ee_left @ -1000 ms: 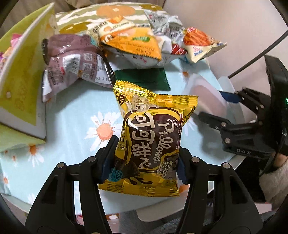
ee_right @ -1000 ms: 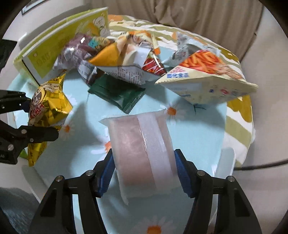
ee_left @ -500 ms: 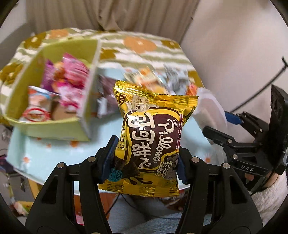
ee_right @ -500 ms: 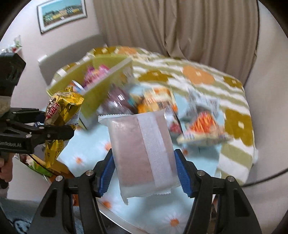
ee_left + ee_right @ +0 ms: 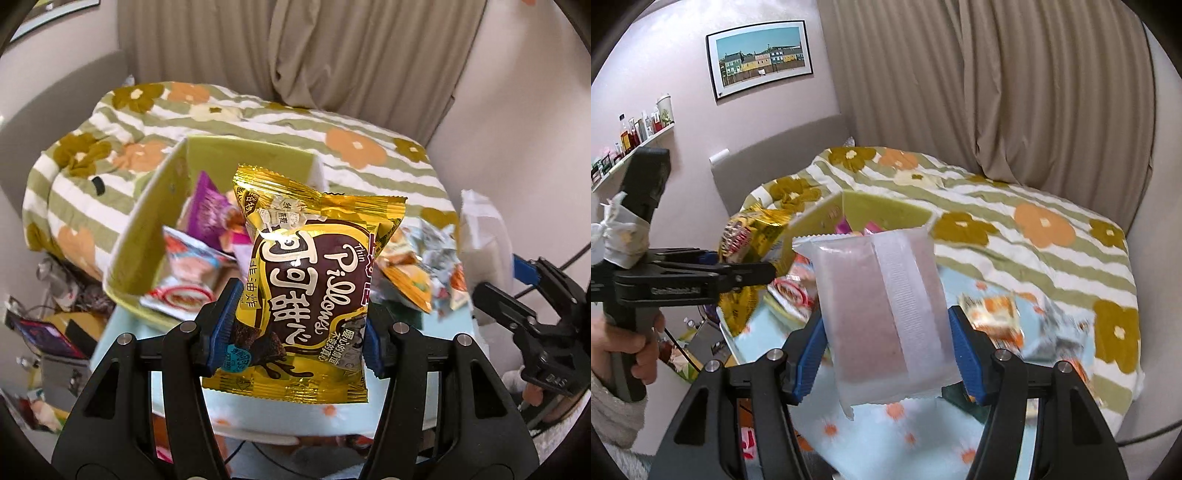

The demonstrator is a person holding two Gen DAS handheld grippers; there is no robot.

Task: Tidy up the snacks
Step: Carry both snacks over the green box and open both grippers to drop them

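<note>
Tongs, left view: left tongs (image 5: 295, 336) pinch gold bag (image 5: 314, 288) across its lower half; bag upright, long axis along the fingers, clear of the table (image 5: 122, 332).
Target, left view: green box (image 5: 147, 236) lies ahead and left of the bag, open side up, already part-filled with packets.
Right tongs, left view: right tongs (image 5: 517, 295) at the right edge, level with the left.
Tongs, right view: right tongs (image 5: 886, 354) clamp white pouch (image 5: 879, 314), seam facing camera, held upright above the table.
Box, right view: box behind the pouch, ahead and slightly left.
Left hand, right view: hand (image 5: 624, 347) grips its handle; gold bag looks nearer the box.
Judgement: left probably drops first; both tongs pitched downward.
</note>
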